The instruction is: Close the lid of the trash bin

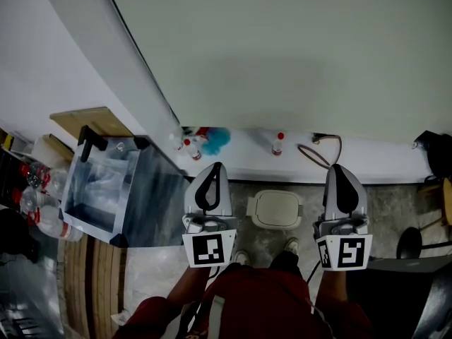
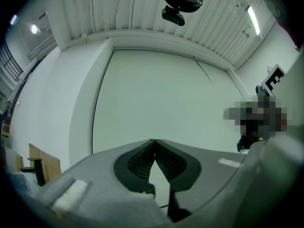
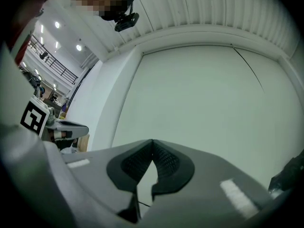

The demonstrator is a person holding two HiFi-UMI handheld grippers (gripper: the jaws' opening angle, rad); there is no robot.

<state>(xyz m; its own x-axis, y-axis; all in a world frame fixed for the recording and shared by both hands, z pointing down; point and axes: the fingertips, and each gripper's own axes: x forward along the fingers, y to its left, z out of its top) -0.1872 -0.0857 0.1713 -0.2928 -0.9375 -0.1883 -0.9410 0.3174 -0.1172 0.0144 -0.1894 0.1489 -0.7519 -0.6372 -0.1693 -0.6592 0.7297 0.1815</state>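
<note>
A small cream trash bin [image 1: 275, 210] stands on the floor near the base of the wall, just beyond the person's feet. From above, its lid lies flat over it. My left gripper [image 1: 215, 165] hovers to the left of the bin and my right gripper [image 1: 337, 167] to its right, both held well above it. Each points at the white wall, slightly upward. In the left gripper view the left gripper [image 2: 154, 141] has its pads touching at the tip with nothing between them. The right gripper [image 3: 152, 141] looks the same in its own view. Neither gripper view shows the bin.
A clear plastic crate [image 1: 106, 189] with black handles sits at the left, next to wooden boards [image 1: 92, 122] and several bottles [image 1: 35, 203]. Along the wall base lie small bottles [image 1: 277, 143], a blue duster [image 1: 219, 138] and a cable [image 1: 321, 152]. A black stool [image 1: 413, 242] stands at the right.
</note>
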